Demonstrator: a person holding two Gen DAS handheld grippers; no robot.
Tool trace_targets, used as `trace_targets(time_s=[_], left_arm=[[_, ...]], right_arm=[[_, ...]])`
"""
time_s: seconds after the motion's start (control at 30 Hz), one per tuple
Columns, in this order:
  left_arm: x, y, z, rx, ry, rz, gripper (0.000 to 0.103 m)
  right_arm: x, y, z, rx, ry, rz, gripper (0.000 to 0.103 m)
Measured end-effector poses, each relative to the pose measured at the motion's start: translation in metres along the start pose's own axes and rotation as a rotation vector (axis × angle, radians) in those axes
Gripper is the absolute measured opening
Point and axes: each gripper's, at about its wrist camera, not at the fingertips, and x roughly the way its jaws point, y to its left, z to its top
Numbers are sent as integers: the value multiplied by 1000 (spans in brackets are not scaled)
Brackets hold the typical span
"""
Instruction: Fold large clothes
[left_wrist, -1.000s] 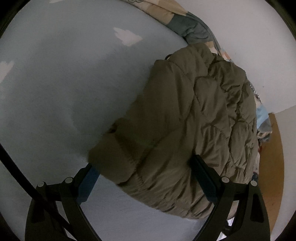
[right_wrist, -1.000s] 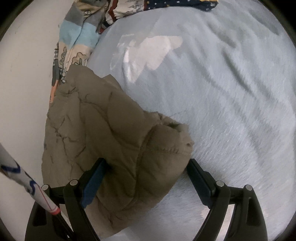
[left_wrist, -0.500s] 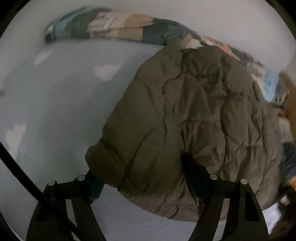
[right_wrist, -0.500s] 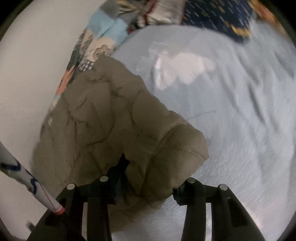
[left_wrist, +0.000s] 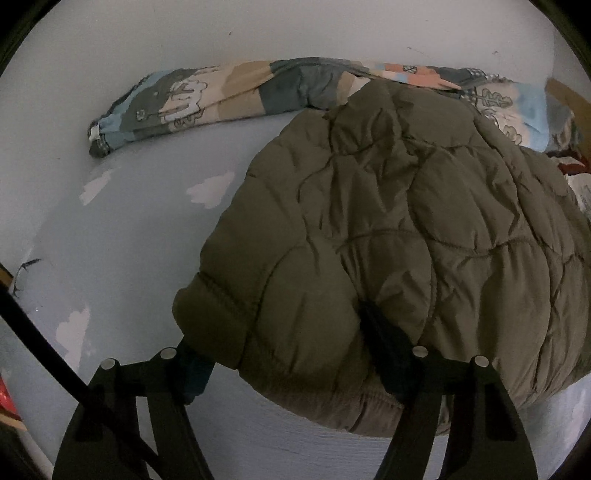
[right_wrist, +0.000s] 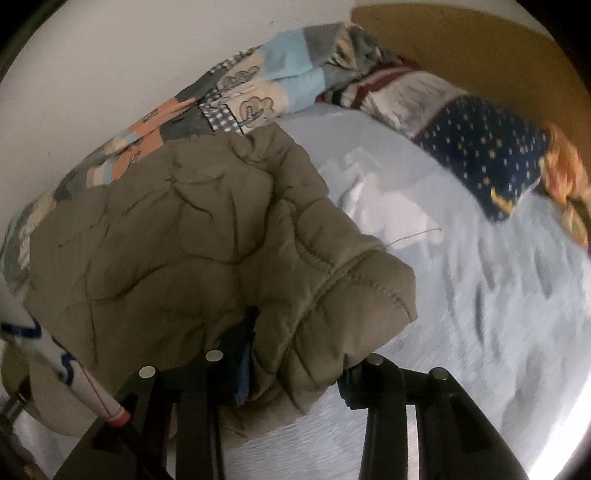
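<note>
1. The olive quilted jacket (left_wrist: 388, 240) lies on the bed (left_wrist: 140, 229), on its light blue sheet with white cloud shapes. Its long axis runs from the near side of the bed, where both grippers are, toward the far edge beside the wall (left_wrist: 258, 29).
2. The far end of the jacket reaches the patchwork blanket (left_wrist: 229, 92), which is bunched along the far edge of the bed against the wall, and seems to touch it.
3. The near end of the jacket is a thick stitched hem that points toward the cameras.
4. The left gripper (left_wrist: 291, 354) has its jaws closed on the left near corner of the hem. One finger goes under the padding and the other presses into the top.
5. The right gripper (right_wrist: 295, 358) has its jaws closed on the right near corner (right_wrist: 332, 314) of the jacket, and the fabric bulges between the fingers.
6. No container is visible in either view.
7. In the right wrist view a dark blue dotted cloth (right_wrist: 491, 158) lies near the far right corner of the bed, well apart from the jacket.
8. Compared with one second ago, both pairs of jaws stood wide open around the hem and now they pinch it. The cameras are now tilted up, so more of the wall and of the blanket is visible.
</note>
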Motion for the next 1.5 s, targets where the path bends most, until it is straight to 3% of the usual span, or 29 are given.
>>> trace_targets(time_s=[0.37, 0.87, 1.3, 1.5], left_arm=[[-19, -7, -3, 27, -35, 2, 66], [-66, 3, -31, 55, -65, -52, 64], [-126, 31, -89, 44, -90, -90, 63], [-118, 27, -124, 63, -46, -65, 63]], right_arm=[[-16, 17, 0, -100, -58, -37, 37], [-55, 12, -6, -143, -91, 19, 36], [-117, -8, -43, -167, -109, 101, 36], [-115, -31, -71, -121, -31, 116, 36]])
